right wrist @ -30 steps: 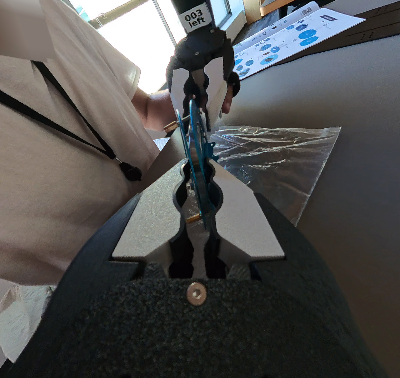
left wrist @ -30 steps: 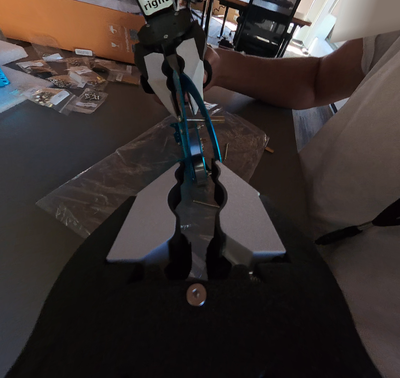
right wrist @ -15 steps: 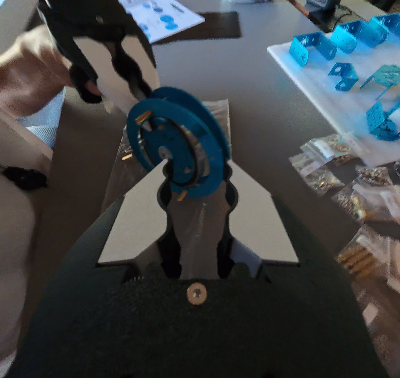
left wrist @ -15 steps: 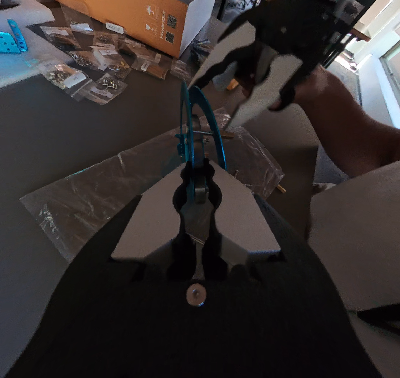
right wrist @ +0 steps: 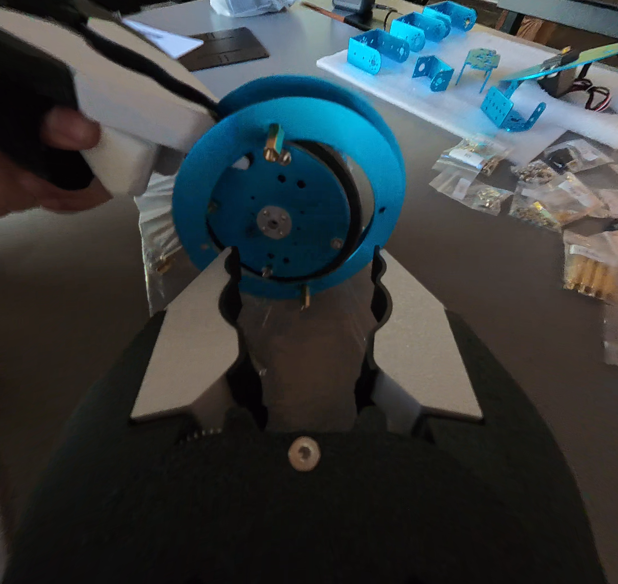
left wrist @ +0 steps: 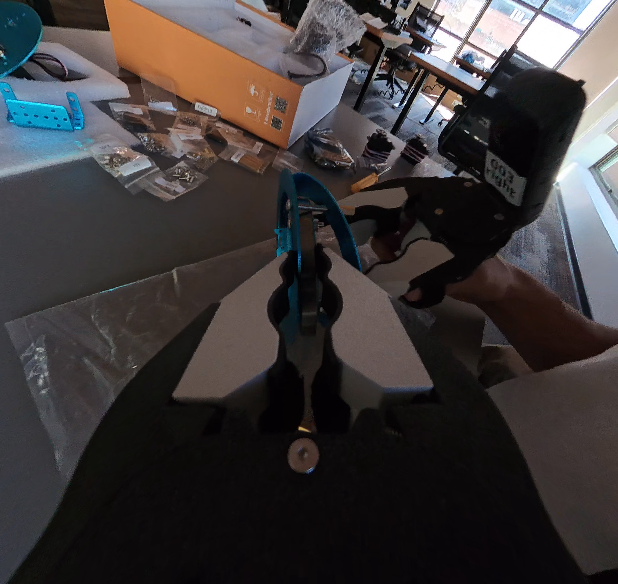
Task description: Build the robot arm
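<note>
the left gripper [left wrist: 306, 287] was clamped on the blue wheel [left wrist: 294, 240], holding it on edge above the plastic bag [left wrist: 100, 320] on the table [left wrist: 83, 220]. the right gripper [right wrist: 302, 267] stood wide open and empty, facing the wheel's flat face [right wrist: 281, 220], its rim between the fingertips, contact unclear.
</note>
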A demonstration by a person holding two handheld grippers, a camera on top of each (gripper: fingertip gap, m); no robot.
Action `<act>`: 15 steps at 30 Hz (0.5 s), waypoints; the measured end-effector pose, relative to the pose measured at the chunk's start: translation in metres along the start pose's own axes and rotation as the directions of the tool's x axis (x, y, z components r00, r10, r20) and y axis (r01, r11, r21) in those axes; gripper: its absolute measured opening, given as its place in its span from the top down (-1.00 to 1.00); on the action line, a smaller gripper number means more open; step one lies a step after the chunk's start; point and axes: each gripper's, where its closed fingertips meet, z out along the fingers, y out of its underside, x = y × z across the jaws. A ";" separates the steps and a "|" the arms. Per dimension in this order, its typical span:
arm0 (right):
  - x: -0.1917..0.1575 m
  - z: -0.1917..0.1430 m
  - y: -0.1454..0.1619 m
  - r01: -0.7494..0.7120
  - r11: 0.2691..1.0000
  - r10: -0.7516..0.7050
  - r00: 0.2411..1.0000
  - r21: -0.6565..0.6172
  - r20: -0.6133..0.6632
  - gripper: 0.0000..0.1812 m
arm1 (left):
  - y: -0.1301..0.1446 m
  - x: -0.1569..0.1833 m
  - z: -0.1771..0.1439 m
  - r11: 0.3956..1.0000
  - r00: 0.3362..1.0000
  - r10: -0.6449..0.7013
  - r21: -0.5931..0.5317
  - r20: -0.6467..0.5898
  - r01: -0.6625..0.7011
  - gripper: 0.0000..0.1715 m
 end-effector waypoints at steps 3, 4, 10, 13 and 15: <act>-0.002 0.007 -0.010 -0.068 0.997 0.067 0.996 0.027 0.051 0.15 | -0.007 0.005 -0.004 0.997 0.997 0.066 0.044 0.050 -0.068 0.86; -0.005 0.008 -0.011 -0.093 0.995 0.090 0.992 0.031 0.087 0.16 | -0.009 0.004 -0.006 0.996 0.995 0.074 0.052 0.072 -0.078 0.86; -0.015 0.000 -0.020 -0.257 0.965 0.233 0.932 0.050 0.277 0.30 | -0.010 -0.004 -0.015 0.991 0.991 0.034 0.121 0.133 -0.051 0.86; -0.009 0.005 -0.015 -0.224 0.974 0.213 0.950 0.023 0.228 0.30 | -0.009 -0.008 -0.017 0.987 0.980 0.027 0.151 0.196 -0.057 0.86; -0.010 0.010 -0.011 -0.172 0.985 0.172 0.965 -0.014 0.198 0.31 | -0.006 -0.013 -0.017 0.987 0.969 0.026 0.146 0.245 -0.063 0.86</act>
